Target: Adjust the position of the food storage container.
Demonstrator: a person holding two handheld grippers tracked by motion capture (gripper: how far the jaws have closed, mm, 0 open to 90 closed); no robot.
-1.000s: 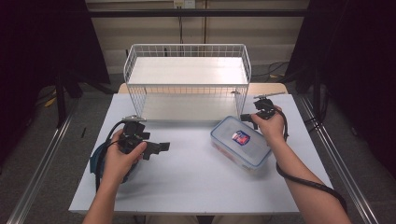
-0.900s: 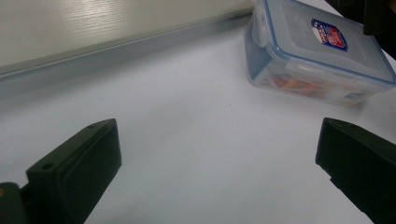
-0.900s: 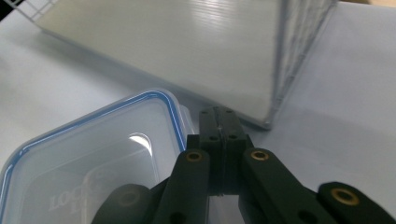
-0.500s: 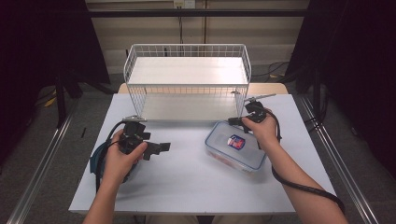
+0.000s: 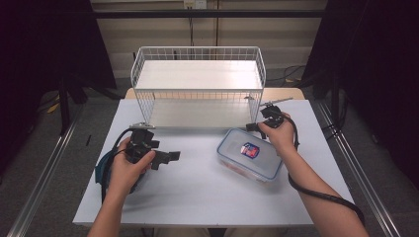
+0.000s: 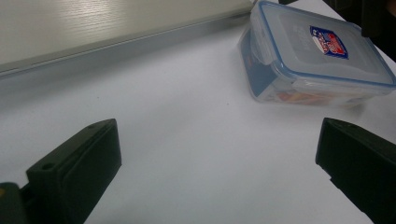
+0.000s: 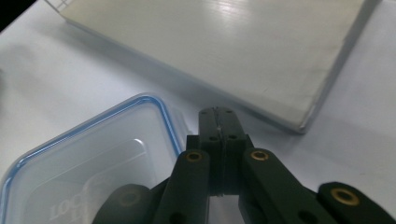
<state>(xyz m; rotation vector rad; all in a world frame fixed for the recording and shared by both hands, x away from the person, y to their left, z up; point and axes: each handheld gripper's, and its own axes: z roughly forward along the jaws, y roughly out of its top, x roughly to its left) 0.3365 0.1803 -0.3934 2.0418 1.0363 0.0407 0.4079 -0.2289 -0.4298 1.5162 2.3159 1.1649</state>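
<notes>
The clear food box [image 5: 250, 154] with a blue-rimmed lid lies flat on the white worktop [image 5: 197, 192], right of centre, just near of the wire basket [image 5: 197, 84]; its far right corner sits beside the right gripper [image 5: 257, 126], whose fingers [image 7: 218, 123] are pressed together with nothing between them; in the right gripper view the closed tips stand just past the box's blue rim, right beside its corner; whether they touch it I cannot tell; the left gripper [image 5: 168, 157] rests on the left of the worktop, its fingers [image 6: 79, 163] wide apart around bare surface, the box well off to their far right.
</notes>
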